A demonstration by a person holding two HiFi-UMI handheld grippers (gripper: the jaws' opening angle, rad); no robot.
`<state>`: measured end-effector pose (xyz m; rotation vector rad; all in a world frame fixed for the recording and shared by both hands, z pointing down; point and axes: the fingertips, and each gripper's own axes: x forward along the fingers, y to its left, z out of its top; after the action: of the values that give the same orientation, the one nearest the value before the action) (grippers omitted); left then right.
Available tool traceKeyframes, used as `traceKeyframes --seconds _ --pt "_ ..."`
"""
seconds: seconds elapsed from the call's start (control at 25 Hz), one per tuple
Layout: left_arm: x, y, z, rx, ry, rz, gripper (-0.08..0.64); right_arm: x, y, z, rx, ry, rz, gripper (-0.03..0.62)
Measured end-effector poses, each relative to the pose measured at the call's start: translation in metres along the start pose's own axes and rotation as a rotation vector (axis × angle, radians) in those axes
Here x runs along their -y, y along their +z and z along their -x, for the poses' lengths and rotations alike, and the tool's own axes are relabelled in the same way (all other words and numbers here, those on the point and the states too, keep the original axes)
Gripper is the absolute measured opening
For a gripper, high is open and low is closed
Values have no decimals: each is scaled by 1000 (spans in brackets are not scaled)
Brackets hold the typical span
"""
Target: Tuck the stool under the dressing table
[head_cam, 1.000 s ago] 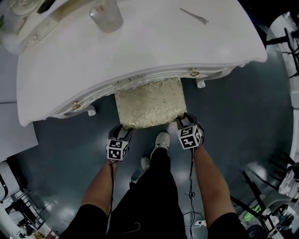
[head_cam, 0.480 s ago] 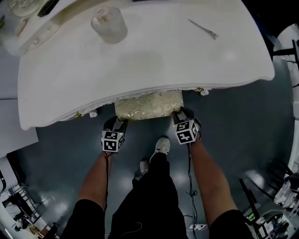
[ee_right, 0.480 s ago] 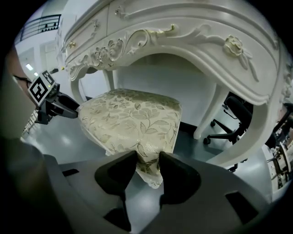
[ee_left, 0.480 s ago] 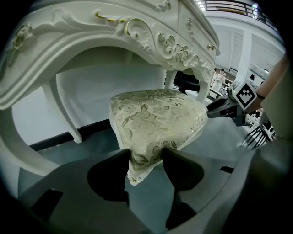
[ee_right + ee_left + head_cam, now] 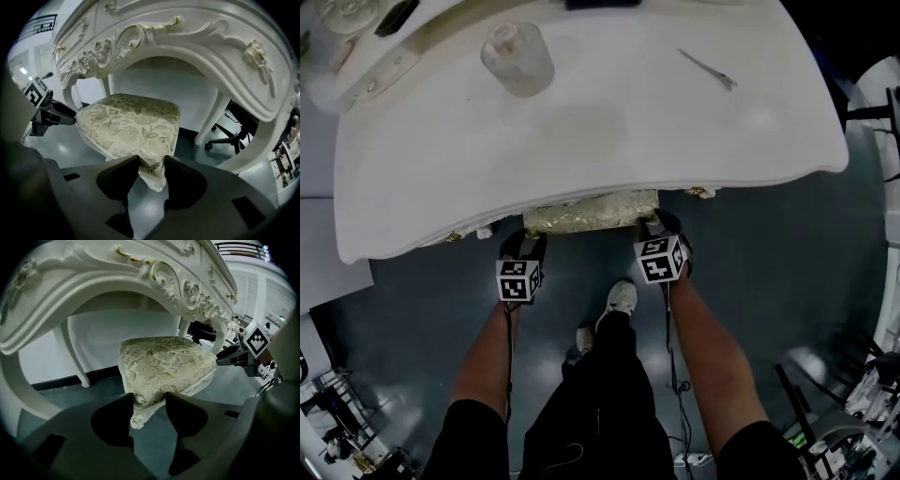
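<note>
The stool (image 5: 591, 212), with a cream-and-gold floral cushion, stands mostly under the white dressing table (image 5: 581, 131); only a narrow strip of seat shows past the table's edge in the head view. My left gripper (image 5: 523, 242) is at the stool's near left corner. In the left gripper view that corner of the stool (image 5: 164, 364) fills the gap between the left gripper's (image 5: 149, 401) jaws, which are closing. My right gripper (image 5: 661, 225) is at the near right corner. There the stool's (image 5: 131, 124) corner sits between the right gripper's (image 5: 151, 164) jaws, which are opening.
A glass jar (image 5: 517, 58) and a thin metal clip (image 5: 708, 69) lie on the tabletop. The person's shoes (image 5: 621, 298) stand on the dark floor just behind the stool. White table legs (image 5: 77, 364) flank the kneehole. An office chair (image 5: 234, 129) stands behind the table.
The stool has slid further under the table, from a full seat showing to a thin strip. Both grippers moved forward with it at its corners, and the person stepped closer.
</note>
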<state>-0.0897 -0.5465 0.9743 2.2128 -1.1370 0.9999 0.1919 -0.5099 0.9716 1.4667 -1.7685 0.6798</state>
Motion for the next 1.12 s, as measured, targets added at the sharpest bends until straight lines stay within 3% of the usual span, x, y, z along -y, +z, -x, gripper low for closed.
traceKeyframes --seconds 0.2,0.36,0.48,0.64,0.76,1.12 --pt "12 10 31 49 -44 -23 191 -21 23 41 171 9 -58 146" --pt "26 42 82 171 -45 -49 51 -50 50 98 305 -1 -92 22" --pt "37 72 136 259 -44 -42 23 -71 69 146 379 -4 -180 17" --pt "60 108 220 301 -31 -5 18 -87 93 229 444 -35 -253 15" --pt "75 146 290 344 -24 31 18 -99 137 310 528 -48 -250 15" --pt "112 240 500 477 -7 16 18 -124 241 526 719 -69 -218 15"
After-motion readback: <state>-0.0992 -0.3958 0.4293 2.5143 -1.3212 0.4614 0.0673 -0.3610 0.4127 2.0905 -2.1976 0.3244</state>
